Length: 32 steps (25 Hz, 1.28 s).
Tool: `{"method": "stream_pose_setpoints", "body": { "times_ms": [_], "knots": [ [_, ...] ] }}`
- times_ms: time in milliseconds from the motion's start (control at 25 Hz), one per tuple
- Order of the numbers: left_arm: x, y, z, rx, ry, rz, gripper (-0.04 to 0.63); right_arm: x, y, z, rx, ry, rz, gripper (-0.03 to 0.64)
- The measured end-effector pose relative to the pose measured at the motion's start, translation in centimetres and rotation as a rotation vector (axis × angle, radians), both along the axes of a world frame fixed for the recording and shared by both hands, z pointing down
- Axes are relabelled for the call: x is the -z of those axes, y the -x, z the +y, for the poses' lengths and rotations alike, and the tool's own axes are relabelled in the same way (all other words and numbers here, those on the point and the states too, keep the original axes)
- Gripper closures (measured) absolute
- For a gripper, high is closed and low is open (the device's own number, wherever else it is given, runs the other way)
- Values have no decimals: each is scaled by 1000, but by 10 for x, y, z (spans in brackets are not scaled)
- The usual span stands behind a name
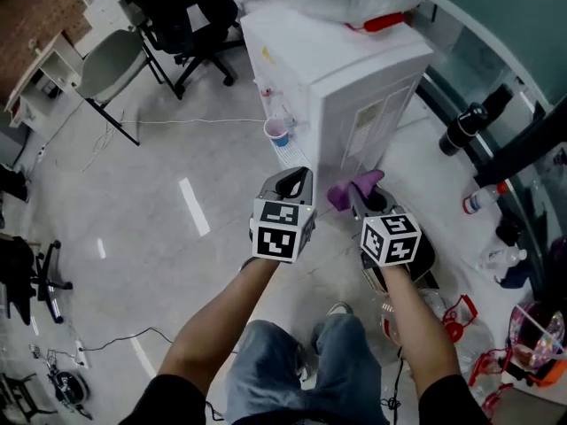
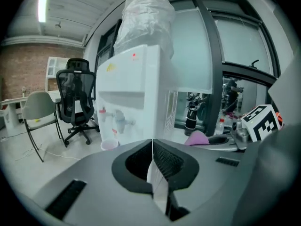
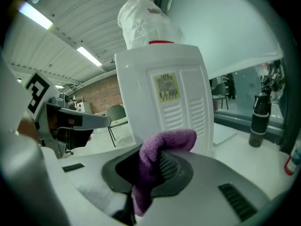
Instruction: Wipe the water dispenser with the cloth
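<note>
Left claw (image 1: 295, 181) is pinched shut on nothing, parked just beside its partner. Right claw (image 1: 361, 197) is clamped on the fuzzy purple cloth (image 1: 353, 187). The tall white plastic water dispenser (image 1: 354, 87) stands dead ahead of it, vented side panel (image 3: 181, 102) facing me, near but apart I'd say. So I reckon the right one pushes forward, then strokes along the upright body.

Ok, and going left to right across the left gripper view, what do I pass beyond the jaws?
Grey chair → black office chair → water dispenser → purple cloth → marker cube.
</note>
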<state>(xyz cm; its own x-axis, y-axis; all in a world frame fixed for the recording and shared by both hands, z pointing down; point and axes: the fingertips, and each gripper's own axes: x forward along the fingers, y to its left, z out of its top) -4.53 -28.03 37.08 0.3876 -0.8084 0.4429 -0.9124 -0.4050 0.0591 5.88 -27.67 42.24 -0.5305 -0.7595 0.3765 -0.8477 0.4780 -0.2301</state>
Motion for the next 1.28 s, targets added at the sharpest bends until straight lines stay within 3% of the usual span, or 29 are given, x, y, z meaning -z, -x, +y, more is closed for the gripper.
{"method": "stream_pose_setpoints", "body": {
  "times_ms": [360, 720, 960, 1280],
  "knots": [
    [164, -11, 15, 39, -2, -29, 568, 180, -23, 11, 25, -40, 1, 572],
    [279, -5, 31, 91, -44, -47, 568, 319, -41, 22, 47, -145, 57, 572],
    [332, -3, 41, 94, -94, -53, 568, 374, -36, 39, 82, -175, 51, 572],
    [361, 17, 46, 55, -158, -30, 568, 426, -31, 42, 14, -279, 106, 572]
  ]
}}
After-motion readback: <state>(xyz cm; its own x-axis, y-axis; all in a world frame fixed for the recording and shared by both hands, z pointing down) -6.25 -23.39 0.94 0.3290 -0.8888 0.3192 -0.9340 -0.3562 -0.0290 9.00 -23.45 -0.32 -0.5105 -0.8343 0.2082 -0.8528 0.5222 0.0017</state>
